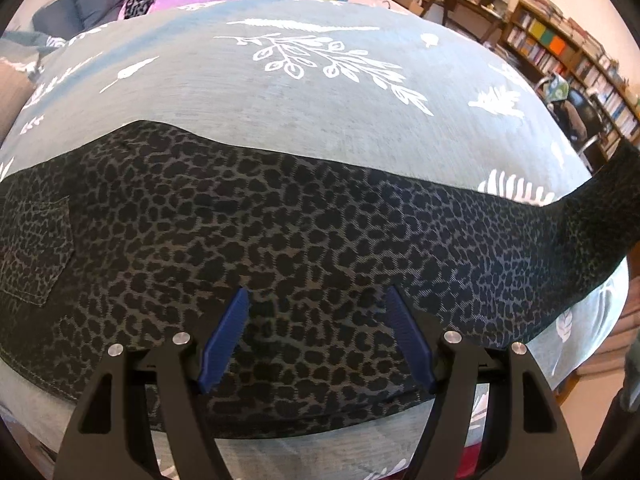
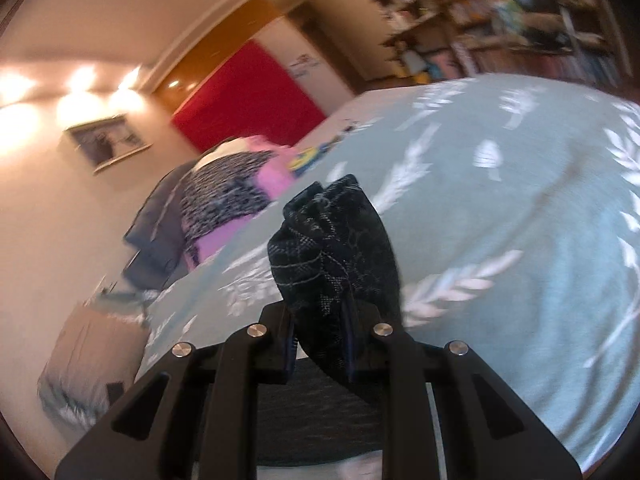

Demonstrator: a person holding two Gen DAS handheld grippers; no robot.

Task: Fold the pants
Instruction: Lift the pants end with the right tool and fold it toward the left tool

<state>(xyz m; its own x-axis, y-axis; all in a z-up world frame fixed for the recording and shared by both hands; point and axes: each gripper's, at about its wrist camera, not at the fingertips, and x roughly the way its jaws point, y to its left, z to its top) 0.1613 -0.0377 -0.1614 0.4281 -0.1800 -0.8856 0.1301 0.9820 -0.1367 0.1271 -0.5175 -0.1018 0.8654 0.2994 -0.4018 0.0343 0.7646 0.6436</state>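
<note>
- Left wrist view: leopard-print pants point(image 1: 280, 232) lie flat across a leaf-patterned bedspread point(image 1: 280, 112); bookshelves point(image 1: 576, 52) at 2 o'clock. Left gripper point(image 1: 318, 336) hovers above them, jaws wide, empty.
- Right wrist view: right gripper point(image 2: 320, 344) pinches a pants end point(image 2: 336, 248), lifted off the bedspread; red panel point(image 2: 248, 96) at 11 o'clock.

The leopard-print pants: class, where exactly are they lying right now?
In the left wrist view the pants stretch across the leaf-print bedspread beneath the open left gripper; their far end is pinched in the right gripper.

Bedspread point(image 1: 320, 92) apparently unobstructed beyond pants point(image 1: 280, 220)
</note>
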